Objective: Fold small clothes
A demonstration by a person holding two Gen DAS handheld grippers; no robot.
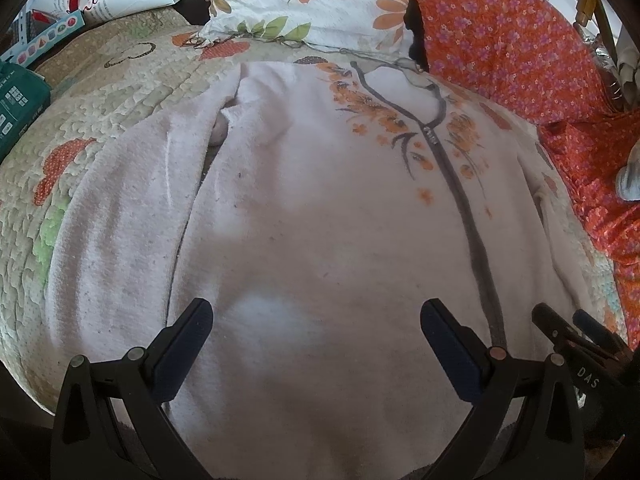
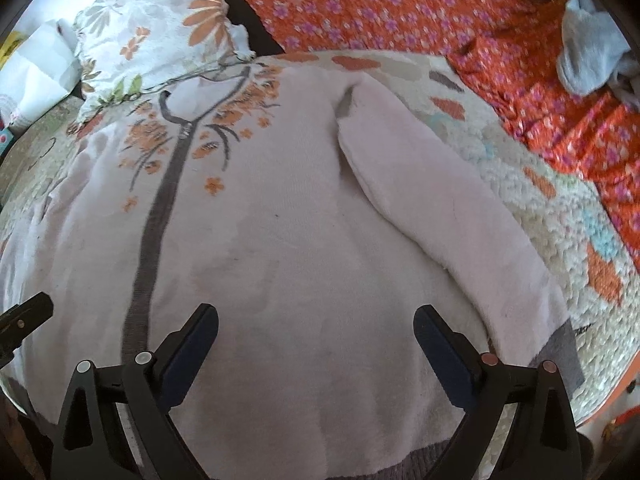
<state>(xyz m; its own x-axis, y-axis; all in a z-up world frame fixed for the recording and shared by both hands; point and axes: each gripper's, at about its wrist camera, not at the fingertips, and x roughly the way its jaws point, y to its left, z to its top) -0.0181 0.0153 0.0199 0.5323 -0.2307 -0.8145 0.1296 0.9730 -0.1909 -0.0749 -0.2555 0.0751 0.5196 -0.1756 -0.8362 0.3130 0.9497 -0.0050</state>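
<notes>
Presently, a quilted bedspread (image 1: 100, 92) with orange leaf patches covers the bed and carries everything observed. Spread flat across its middle lies the pale pink fleece jacket (image 1: 320, 220), front side up, hem toward the near edge and collar toward the far edge. A grey zipper (image 2: 154, 232) runs up its centre, closed, with orange flower embroidery (image 2: 160, 136) on both sides near the collar. One sleeve (image 2: 452, 216) lies angled along the jacket's right side, ending in a grey cuff near the near right corner; the other sleeve (image 1: 120, 208) lies along the left side.

An orange flowered cloth (image 2: 400, 4) occupies the far right part of the bed, and a white floral pillow (image 1: 304, 0) sits at the far edge just beyond the collar. A grey-white garment (image 2: 592, 56) lies on the orange cloth at the far right. A green box (image 1: 20, 108) sits at the left edge.

The left gripper (image 1: 316, 320) hovers over the jacket's lower body, fingers wide apart, nothing between them. The right gripper (image 2: 316, 326) hovers likewise over the lower body right of the zipper, fingers spread, holding nothing.
</notes>
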